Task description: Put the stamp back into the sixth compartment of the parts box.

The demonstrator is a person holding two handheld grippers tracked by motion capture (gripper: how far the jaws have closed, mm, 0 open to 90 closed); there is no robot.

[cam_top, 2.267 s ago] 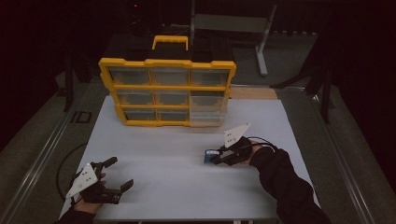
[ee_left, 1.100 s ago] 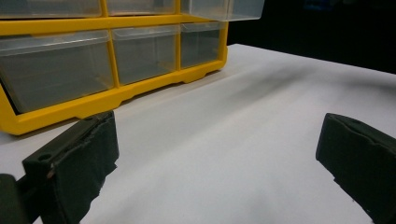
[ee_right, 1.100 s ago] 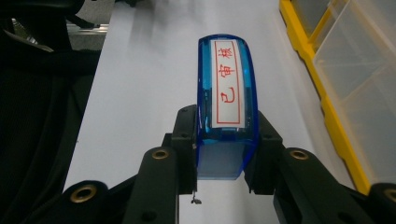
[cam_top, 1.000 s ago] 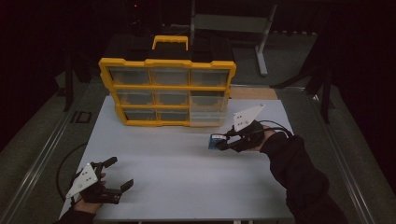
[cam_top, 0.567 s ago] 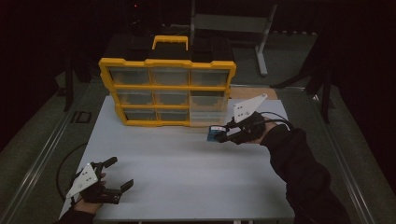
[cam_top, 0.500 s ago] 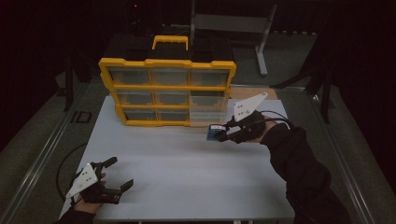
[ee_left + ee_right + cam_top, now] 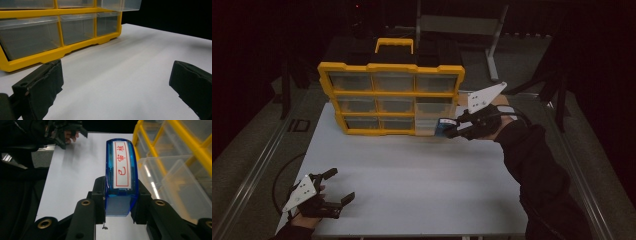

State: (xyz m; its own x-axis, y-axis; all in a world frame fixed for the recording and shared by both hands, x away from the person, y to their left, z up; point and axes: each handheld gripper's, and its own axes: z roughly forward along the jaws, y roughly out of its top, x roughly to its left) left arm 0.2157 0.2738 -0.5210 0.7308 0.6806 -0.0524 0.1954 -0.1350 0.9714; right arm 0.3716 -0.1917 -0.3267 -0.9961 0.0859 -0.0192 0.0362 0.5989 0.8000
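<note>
White table (image 7: 412, 185) in a dark room, yellow drawer organizer (image 7: 389, 97) at its twelve o'clock.

The right gripper (image 7: 451, 131) clamps a blue stamp (image 7: 121, 177) (red characters on its white label) between its jaws, held off the table just beside the organizer's lower right drawers, at about two o'clock. The left gripper (image 7: 338, 187) rests at seven o'clock, jaws spread wide and empty.

It looked like a dim lab: a white bench (image 7: 412, 180) among dark drapes, metal stand (image 7: 492, 45) behind.
</note>
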